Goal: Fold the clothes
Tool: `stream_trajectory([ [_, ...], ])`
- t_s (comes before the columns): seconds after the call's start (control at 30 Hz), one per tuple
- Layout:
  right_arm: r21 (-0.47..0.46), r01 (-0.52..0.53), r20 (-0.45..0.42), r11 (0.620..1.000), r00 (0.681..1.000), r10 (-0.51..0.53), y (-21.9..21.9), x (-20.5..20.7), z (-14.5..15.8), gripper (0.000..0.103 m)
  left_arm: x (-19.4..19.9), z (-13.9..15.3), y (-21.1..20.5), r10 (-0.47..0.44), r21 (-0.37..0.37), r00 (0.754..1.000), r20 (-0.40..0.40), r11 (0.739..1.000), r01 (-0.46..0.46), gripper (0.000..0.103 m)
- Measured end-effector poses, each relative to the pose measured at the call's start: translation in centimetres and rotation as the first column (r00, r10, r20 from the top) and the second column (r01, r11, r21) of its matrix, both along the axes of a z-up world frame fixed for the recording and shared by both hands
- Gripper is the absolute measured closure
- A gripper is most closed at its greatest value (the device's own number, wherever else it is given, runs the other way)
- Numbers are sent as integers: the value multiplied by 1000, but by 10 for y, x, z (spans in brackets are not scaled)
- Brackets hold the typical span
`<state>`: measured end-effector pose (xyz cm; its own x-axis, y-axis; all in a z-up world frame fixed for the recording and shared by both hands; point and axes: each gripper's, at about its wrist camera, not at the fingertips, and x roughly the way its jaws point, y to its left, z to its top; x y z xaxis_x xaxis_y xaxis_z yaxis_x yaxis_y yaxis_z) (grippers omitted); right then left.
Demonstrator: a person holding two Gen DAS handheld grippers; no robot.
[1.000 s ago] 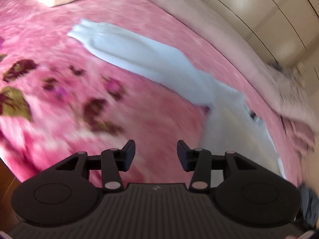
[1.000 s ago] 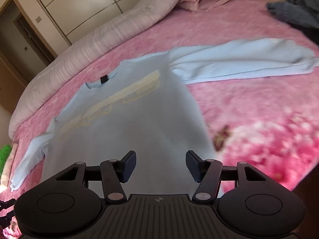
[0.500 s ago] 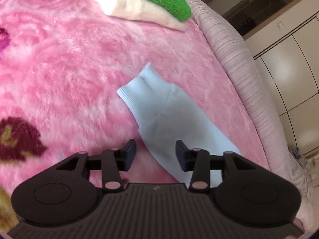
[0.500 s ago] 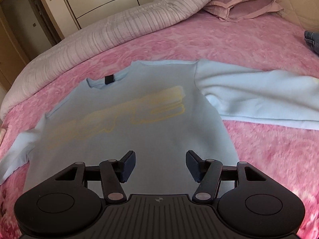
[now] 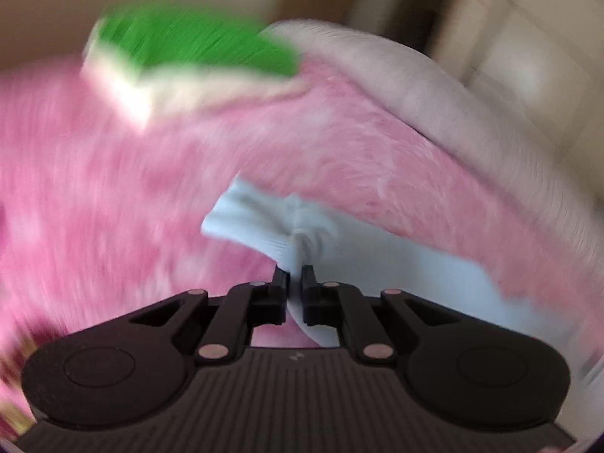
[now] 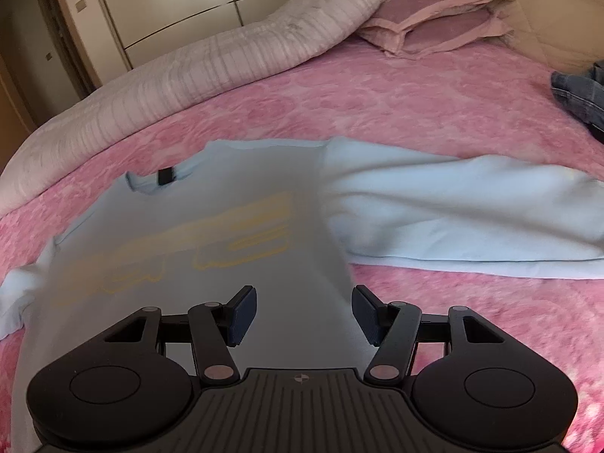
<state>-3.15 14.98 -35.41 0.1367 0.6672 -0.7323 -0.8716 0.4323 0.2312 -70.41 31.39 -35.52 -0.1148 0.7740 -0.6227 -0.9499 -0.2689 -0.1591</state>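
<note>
**Left cuff pinched, sleeve fold about to begin**

The light blue sweatshirt (image 6: pixel 234 264) lies spread flat on the pink bed cover (image 6: pixel 396 105), chest with its yellow print facing up, neck toward the rolled quilt (image 6: pixel 211 68). Its one sleeve (image 6: pixel 472 222) runs out to the side of the body, flat on the cover; the other sleeve's cuff (image 5: pixel 264 222) is bunched between the jaws of the left hand-held gripper (image 5: pixel 295 275), which have just closed on it and now stand almost together with the ribbed fabric pressed between the pads. The right hand-held gripper (image 6: pixel 304 315) hovers over the lower body of the sweatshirt with its jaws wide apart and nothing in them.

The step in hand looks like carrying the pinched sleeve inward over the chest. To do it well, I would lift only enough to clear the plush cover, bring the cuff straight across toward the print, and lay it flat so the sleeve crease falls along the side seam; the free gripper could pin the body so it does not drag.

Count: one sweatshirt with two sleeves, two grippers, one quilt roll, two stacked pillows (image 6: pixel 434 19) beyond the sweatshirt, one dark denim garment (image 6: pixel 581 94) off past the outstretched sleeve, and one folded pile, green on cream (image 5: pixel 196 56), beyond the held cuff.
</note>
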Motion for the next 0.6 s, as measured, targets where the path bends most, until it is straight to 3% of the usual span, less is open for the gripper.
stream_trajectory([
  [0.07, 5, 18, 2, 1000, 1000, -18, -3, 8, 0, 43, 41, 16, -3, -114, 39, 985, -132, 992, 120, 99],
  [0.17, 17, 34, 14, 999, 999, -35, -8, 15, 1, 43, 110, 36, -15, -310, 78, 931, -194, 941, 330, 99],
  [0.27, 26, 43, 18, 999, 999, -44, -12, 19, 5, 43, 185, 52, -36, -528, 129, 822, -213, 819, 559, 99],
  [0.33, 33, 42, 22, 999, 999, -43, -13, 21, 8, 43, 230, 52, -49, -680, 104, 711, -179, 705, 701, 97],
  [0.4, 41, 43, 25, 998, 999, -44, -14, 22, 11, 43, 262, 40, -62, -779, 53, 619, -104, 617, 785, 91],
  [0.47, 52, 47, 19, 998, 999, -48, -14, 22, 15, 43, 278, 23, -77, -824, -6, 565, -47, 566, 824, 91],
  [0.53, 61, 54, -1, 997, 999, -54, -13, 23, 17, 43, 275, 10, -88, -820, -53, 572, -5, 571, 819, 91],
  [0.6, 72, 47, -34, 996, 998, -45, -10, 22, 18, 43, 260, 3, -93, -799, -78, 600, 34, 597, 799, 91],
])
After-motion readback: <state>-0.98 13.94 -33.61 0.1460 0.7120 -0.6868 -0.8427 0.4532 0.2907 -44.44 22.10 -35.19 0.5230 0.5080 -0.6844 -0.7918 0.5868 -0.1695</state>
